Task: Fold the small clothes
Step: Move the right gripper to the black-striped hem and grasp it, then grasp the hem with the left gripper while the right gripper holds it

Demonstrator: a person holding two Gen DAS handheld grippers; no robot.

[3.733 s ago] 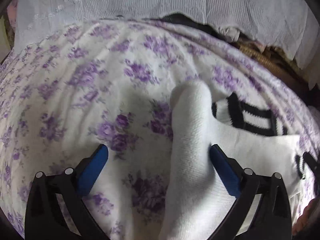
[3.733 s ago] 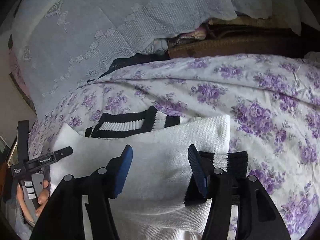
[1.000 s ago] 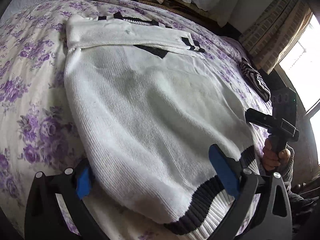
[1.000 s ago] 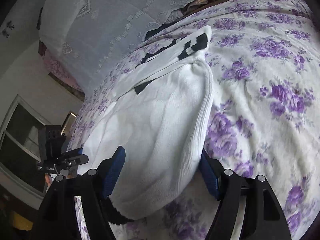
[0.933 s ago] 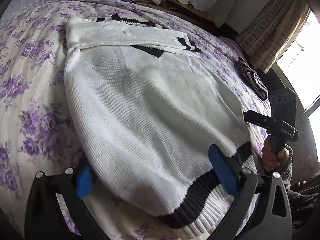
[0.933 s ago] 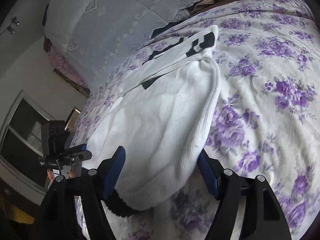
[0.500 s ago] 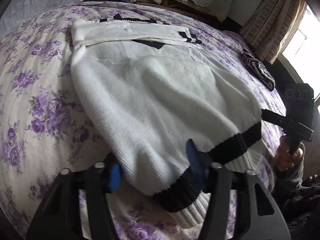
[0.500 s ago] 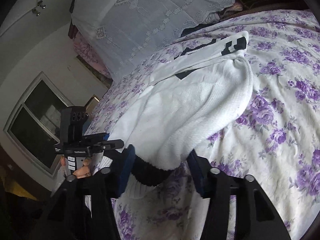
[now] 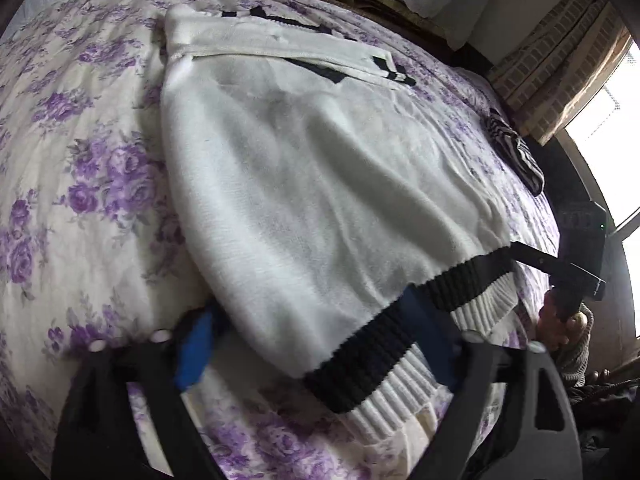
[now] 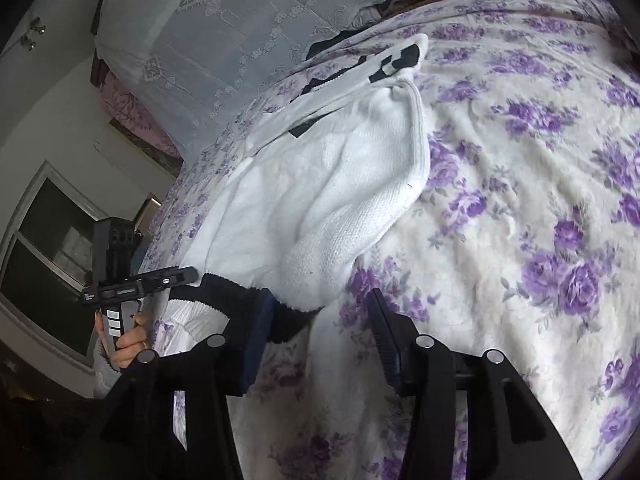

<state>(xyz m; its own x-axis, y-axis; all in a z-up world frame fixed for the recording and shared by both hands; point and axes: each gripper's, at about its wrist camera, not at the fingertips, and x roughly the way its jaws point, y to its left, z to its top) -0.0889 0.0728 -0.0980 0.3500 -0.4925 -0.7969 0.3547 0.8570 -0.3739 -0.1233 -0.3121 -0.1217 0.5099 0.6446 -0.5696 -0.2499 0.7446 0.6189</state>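
Purple-flowered bedding covers the bed (image 9: 92, 168), with a lace-covered pillow (image 10: 240, 32) at its head and a window (image 9: 616, 128) on one side. On it lies the white knit sweater (image 9: 304, 184), sleeves folded across the chest at the far end, its long axis running from the collar away at the head down to the black-banded hem (image 9: 400, 344) nearest the person. A small striped garment (image 9: 516, 156) sits well apart by the window. The left claw (image 9: 316, 356) has just been opening and now stands wide, one blue pad at each side of the hem's left corner, not pressing. The right claw (image 10: 320, 340), also just opening, stands half apart with the hem's right corner beside its left pad, unclamped. Both corners lie directly ahead of their claws, so each hand is equally placed to lift the hem toward the collar.
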